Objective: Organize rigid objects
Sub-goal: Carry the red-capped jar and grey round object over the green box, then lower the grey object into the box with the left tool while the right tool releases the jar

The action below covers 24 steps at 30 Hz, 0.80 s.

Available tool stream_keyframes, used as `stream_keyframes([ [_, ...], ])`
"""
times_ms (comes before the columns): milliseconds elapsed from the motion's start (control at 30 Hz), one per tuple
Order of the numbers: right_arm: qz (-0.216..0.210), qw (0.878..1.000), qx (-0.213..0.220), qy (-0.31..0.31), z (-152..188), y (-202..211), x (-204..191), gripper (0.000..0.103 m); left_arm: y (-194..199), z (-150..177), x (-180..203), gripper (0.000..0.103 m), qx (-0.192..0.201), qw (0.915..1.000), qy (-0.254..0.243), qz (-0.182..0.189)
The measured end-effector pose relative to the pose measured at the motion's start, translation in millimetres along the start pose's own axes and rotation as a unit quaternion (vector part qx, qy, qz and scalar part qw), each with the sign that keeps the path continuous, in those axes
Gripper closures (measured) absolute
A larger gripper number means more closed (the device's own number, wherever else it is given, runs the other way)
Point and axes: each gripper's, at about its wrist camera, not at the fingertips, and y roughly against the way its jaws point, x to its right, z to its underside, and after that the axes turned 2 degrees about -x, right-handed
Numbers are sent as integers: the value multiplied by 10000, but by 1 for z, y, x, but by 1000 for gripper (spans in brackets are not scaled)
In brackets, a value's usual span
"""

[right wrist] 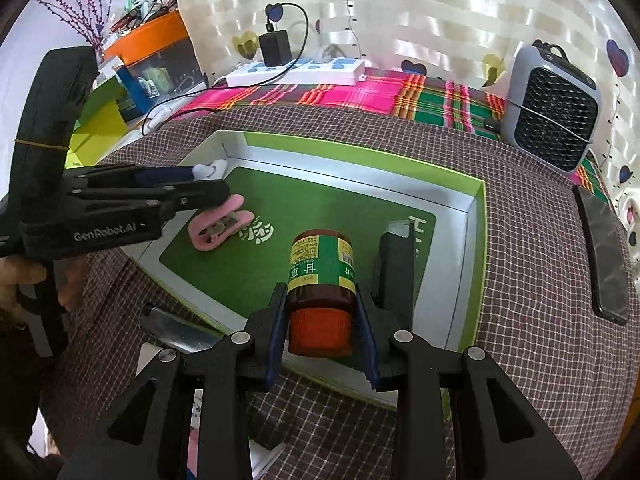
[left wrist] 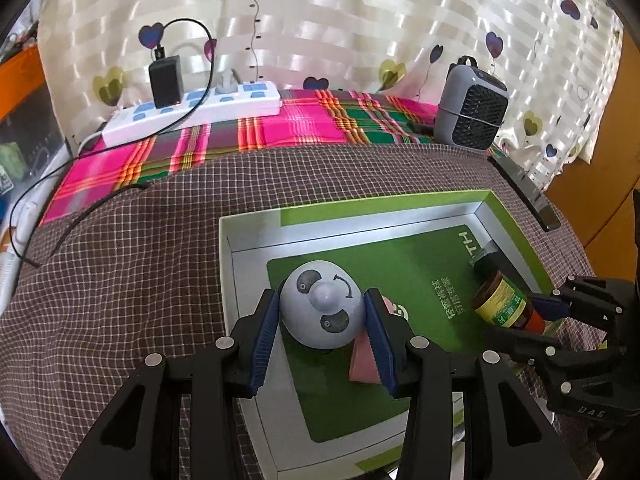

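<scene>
Both hands are over the shallow white-and-green cardboard box tray (left wrist: 248,240), which lies on the brown checked cloth of the desk (left wrist: 120,280), and each holds something. The left gripper (left wrist: 322,312) has its blue-padded fingers (left wrist: 266,328) closed on the sides of a round grey panda-faced ball toy (left wrist: 322,308), which hangs or rests low over the near left part of the tray's green floor; whether it touches the floor cannot be told. Just beside and partly under it lies a pink plastic clip (right wrist: 218,226), already in the tray.

The right gripper (right wrist: 322,320) is clamped on a small amber glass bottle with an orange cap and green-yellow label (right wrist: 322,276). The fingers (right wrist: 278,332) press the bottle where cap meets body. Its long axis runs straight forward along the fingers, cap toward the wrist and base pointing into the tray, tilted down. A black upright block (right wrist: 396,268) stands in the tray just right of the bottle, near the right wall.

The relation that matters: the bottle sits over the near right edge of the tray, the panda toy over the left, well apart, so each hand is nearest its own drop spot. My judgement is that both items are about to be set down and let go. The bottle would roll if laid on its side, and the black block leaves little room on the right
</scene>
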Motion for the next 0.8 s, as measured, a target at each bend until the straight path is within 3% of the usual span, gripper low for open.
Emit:
stream_keyframes([
  [800,-65,9999,-92,28,-6,-12,2,70,-6,-4,0,60,-47,9999,-82,-65],
])
